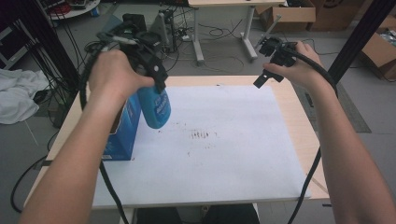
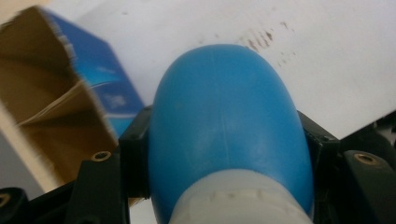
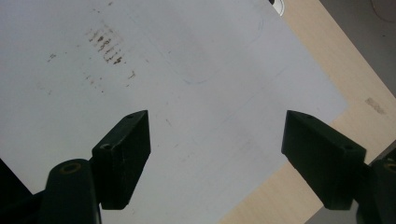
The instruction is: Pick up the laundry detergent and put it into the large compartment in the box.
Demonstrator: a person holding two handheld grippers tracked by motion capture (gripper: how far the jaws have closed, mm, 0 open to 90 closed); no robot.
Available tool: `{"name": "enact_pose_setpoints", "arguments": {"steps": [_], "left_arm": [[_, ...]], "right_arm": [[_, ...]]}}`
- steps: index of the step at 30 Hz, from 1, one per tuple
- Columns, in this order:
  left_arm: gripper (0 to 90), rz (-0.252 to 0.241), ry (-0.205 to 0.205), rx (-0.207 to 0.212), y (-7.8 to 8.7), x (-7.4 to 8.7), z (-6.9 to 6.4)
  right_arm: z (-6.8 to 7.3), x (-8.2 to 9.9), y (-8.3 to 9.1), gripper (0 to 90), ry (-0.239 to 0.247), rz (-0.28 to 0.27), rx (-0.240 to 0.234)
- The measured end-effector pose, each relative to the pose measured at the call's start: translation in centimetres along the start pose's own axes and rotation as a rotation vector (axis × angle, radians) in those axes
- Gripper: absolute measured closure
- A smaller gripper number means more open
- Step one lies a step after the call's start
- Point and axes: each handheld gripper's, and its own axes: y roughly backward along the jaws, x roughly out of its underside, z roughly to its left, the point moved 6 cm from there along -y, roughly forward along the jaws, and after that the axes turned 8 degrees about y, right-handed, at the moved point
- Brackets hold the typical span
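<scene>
Left hand-held gripper [image 2: 224, 154] clamps blue bottle [image 2: 226, 121] between jaws

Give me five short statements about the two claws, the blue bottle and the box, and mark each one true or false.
1. The left claw is shut on the blue bottle. True.
2. The right claw holds a bottle. False: its jaws stand wide apart with nothing between them.
3. The blue box sits at the white mat's left edge. True.
4. The mat is spotless. False: dark smudges mark its middle.
5. The bottle lies flat on the mat. False: it is held in the air beside the box.
</scene>
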Motion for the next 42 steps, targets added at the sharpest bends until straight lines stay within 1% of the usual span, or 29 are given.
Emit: {"name": "enact_pose_setpoints", "arguments": {"steps": [1, 2, 4, 6, 8, 11, 14, 15, 16, 19, 21, 24, 27, 30, 31, 32, 37, 40, 41, 42], "left_arm": [[37.6, -0.001, 0.023, -0.005, 0.5, 0.1, 0.7], [37.6, -0.006, 0.048, -0.010, 0.9, 0.2, 1.3], [37.6, -0.022, 0.101, -0.020, 1.6, 0.4, 2.5], [37.7, -0.028, 0.144, -0.026, 2.2, 0.6, 3.8], [37.7, -0.030, 0.186, -0.026, 2.6, 0.9, 5.1], [37.7, -0.032, 0.247, -0.033, 2.9, 1.4, 6.9], [37.7, -0.030, 0.294, -0.059, 2.9, 2.0, 8.6], [37.8, -0.030, 0.294, -0.059, 2.9, 2.0, 8.6], [37.8, -0.027, 0.319, -0.081, 2.9, 2.4, 9.8], [37.8, -0.030, 0.353, -0.108, 2.7, 2.9, 11.2], [37.8, -0.029, 0.366, -0.120, 2.4, 3.2, 11.9], [37.8, -0.021, 0.380, -0.118, 1.7, 3.6, 12.6], [37.8, -0.023, 0.387, -0.119, 1.3, 3.7, 12.9], [37.8, -0.011, 0.387, -0.131, -0.1, 3.9, 13.5], [37.8, -0.011, 0.387, -0.131, -0.1, 3.9, 13.5], [37.8, -0.004, 0.392, -0.134, -1.0, 4.0, 13.8], [37.8, 0.012, 0.397, -0.121, -3.1, 4.3, 14.2], [37.8, 0.026, 0.396, -0.121, -4.4, 4.4, 14.4], [37.8, 0.026, 0.396, -0.121, -4.4, 4.4, 14.4], [37.8, 0.032, 0.393, -0.124, -5.2, 4.5, 14.4]], "right_arm": [[0.1, 0.0, 0.1, 23.8, -0.004, 0.004, 0.000], [0.0, 0.0, 0.2, 23.7, 0.006, 0.004, 0.005], [0.1, 0.0, 0.4, 23.7, 0.001, 0.000, 0.003], [0.0, 0.0, 0.4, 23.7, 0.003, -0.001, 0.006], [0.0, 0.0, 0.4, 23.7, -0.002, -0.001, 0.004], [0.0, 0.1, 0.3, 23.6, 0.005, 0.003, 0.004], [0.0, 0.2, 0.2, 23.6, 0.000, 0.004, 0.002], [0.0, 0.2, 0.2, 23.6, 0.000, 0.004, 0.002], [0.0, 0.3, 0.2, 23.6, -0.007, 0.010, -0.003], [-0.1, 0.3, 0.2, 23.6, 0.000, 0.006, 0.000], [-0.1, 0.2, 0.2, 23.6, 0.003, 0.005, 0.002], [0.0, 0.2, 0.1, 23.6, 0.001, 0.009, 0.001], [-0.1, 0.2, 0.1, 23.6, 0.002, 0.009, 0.001], [0.0, 0.2, 0.0, 23.7, -0.001, 0.012, 0.004], [0.0, 0.2, 0.0, 23.8, 0.000, 0.009, 0.003], [0.0, 0.2, 0.0, 23.8, 0.002, 0.011, 0.002], [0.0, 0.2, -0.1, 23.8, 0.002, 0.016, 0.002], [-0.1, 0.2, -0.1, 23.8, 0.004, 0.015, 0.001], [0.0, 0.2, -0.2, 23.8, 0.000, 0.019, 0.000], [0.0, 0.2, -0.2, 23.8, -0.002, 0.017, -0.001]]}}
